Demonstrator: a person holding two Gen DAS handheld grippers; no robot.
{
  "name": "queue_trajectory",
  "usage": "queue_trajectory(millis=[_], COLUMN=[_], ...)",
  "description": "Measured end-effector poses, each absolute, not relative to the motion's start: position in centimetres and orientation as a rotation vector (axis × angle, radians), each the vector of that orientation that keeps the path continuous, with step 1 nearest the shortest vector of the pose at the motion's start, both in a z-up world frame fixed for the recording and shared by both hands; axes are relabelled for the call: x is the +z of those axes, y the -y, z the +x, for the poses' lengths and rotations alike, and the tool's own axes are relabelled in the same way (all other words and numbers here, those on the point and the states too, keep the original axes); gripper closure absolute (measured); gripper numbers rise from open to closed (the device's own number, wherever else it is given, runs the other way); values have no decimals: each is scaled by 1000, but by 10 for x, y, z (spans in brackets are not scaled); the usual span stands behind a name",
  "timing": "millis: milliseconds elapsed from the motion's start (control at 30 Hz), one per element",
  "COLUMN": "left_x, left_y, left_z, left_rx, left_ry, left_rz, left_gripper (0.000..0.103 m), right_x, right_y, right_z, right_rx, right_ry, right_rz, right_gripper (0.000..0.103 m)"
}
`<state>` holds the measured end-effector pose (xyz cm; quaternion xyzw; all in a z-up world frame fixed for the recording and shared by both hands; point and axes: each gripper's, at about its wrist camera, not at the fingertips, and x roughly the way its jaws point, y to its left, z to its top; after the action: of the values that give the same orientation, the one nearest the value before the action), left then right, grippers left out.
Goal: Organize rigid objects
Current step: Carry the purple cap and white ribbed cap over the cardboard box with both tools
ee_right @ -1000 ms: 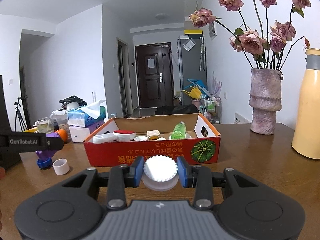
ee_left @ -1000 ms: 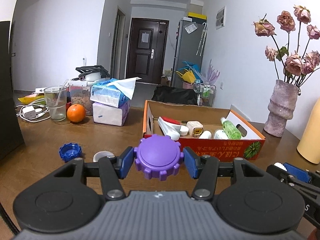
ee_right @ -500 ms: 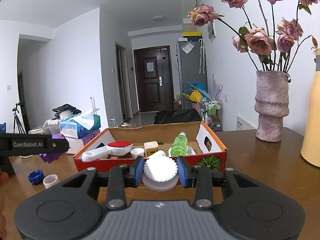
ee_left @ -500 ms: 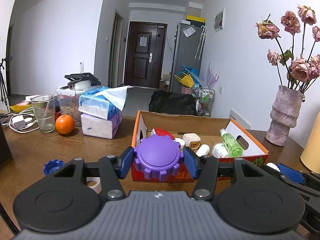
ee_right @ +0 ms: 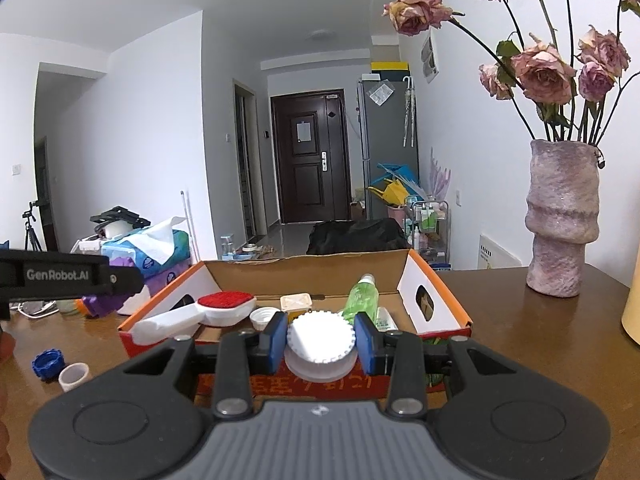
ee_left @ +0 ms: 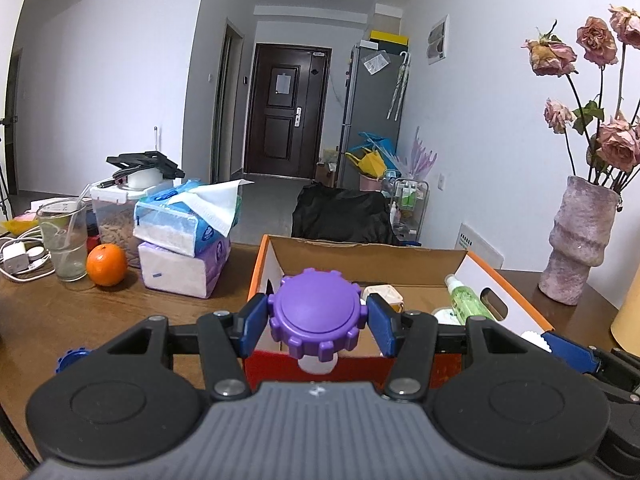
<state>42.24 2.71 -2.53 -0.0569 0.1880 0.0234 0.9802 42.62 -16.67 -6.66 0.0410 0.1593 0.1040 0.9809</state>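
Over box: left gripper jaws grasp purple cap; right gripper jaws grasp white cap, level.

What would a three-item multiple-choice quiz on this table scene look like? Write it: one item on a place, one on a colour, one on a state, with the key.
1. Where does the green bottle lie?
A. inside the cardboard box
B. beside the orange
C. behind the vase

2. What colour is the cap in the left tool?
A. white
B. purple
C. red

3. How is the right tool?
A. wide open, holding nothing
B. shut on a white cap
C. shut on a glass

Key:
1 A, the bottle rests among the items within the box walls.
2 B, a purple ridged cap sits between the blue pads.
3 B, both pads press the white cap's rim.
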Motion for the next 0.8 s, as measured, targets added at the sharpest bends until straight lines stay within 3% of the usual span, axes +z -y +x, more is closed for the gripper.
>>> queue_trajectory(millis=[800], left_x=[-31], left_y=[-11], left_z=[489], left_rx=[25], left_ry=[-377], left_rz=[-77], left_gripper=[48], right_x=[-68], right_y=[163], right_z=[495], right_rx=[205], right_ry=[-301], right_rz=[78], right_gripper=[68])
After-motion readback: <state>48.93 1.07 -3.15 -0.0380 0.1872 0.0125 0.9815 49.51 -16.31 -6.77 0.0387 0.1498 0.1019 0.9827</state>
